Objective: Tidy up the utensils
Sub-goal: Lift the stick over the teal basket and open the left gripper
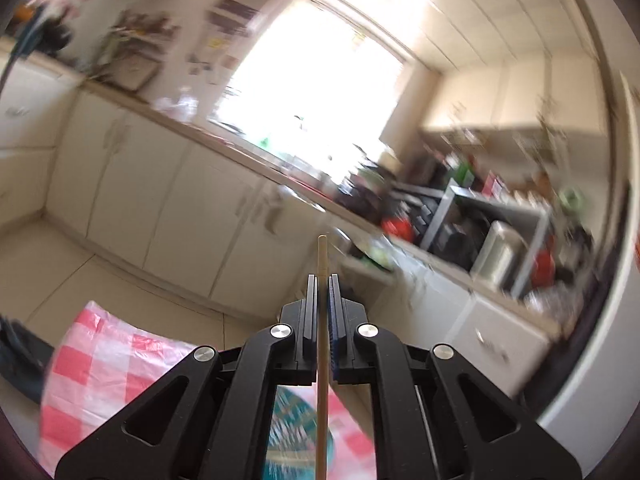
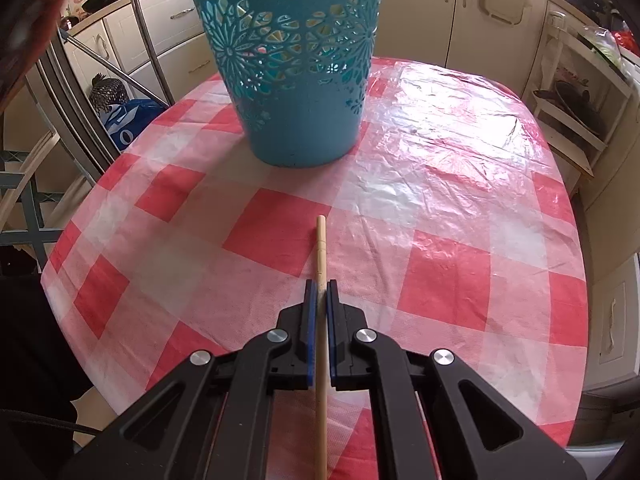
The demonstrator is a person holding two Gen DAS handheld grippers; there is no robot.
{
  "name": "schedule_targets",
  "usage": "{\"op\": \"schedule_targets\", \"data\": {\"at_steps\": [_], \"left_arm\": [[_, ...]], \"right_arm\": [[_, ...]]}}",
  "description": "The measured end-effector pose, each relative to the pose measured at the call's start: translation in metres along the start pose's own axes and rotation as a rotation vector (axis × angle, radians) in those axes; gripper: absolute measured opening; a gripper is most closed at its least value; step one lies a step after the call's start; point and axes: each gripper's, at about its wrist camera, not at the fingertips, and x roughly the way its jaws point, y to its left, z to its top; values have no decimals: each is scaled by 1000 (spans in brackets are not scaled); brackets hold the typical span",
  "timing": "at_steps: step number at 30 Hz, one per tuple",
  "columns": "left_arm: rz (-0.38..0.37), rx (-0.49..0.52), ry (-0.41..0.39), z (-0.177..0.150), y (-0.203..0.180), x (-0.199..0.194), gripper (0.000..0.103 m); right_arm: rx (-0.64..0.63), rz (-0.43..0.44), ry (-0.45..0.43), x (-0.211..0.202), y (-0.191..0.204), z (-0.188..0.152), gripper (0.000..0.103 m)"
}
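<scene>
In the left wrist view my left gripper is shut on a wooden chopstick that runs between the pads and pokes out ahead; it points level across the blurred kitchen, high over the table. The teal basket shows below it, between the arms. In the right wrist view my right gripper is shut on a second wooden chopstick, tilted down over the red-and-white checked table. The teal cut-out basket stands upright at the far side of the table, well ahead of the chopstick tip.
Cream cabinets and a cluttered counter line the room under a bright window. A metal chair frame and a blue bag sit left of the table; an open shelf unit stands to its right.
</scene>
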Motion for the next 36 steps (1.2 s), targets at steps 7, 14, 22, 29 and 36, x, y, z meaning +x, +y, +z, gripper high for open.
{"op": "schedule_targets", "data": {"at_steps": [7, 14, 22, 29, 36], "left_arm": [[129, -15, -66, -20, 26, 26, 4], [177, 67, -73, -33, 21, 31, 4], [177, 43, -78, -36, 24, 23, 4], [141, -1, -161, -9, 19, 7, 4], [167, 18, -82, -22, 24, 24, 4]], "right_arm": [[-18, -10, -23, 5, 5, 2, 6], [-35, -15, -32, 5, 11, 6, 6], [-26, -26, -28, 3, 6, 4, 6], [-33, -17, -24, 4, 7, 5, 6], [-29, -18, -15, 6, 6, 5, 6]]}}
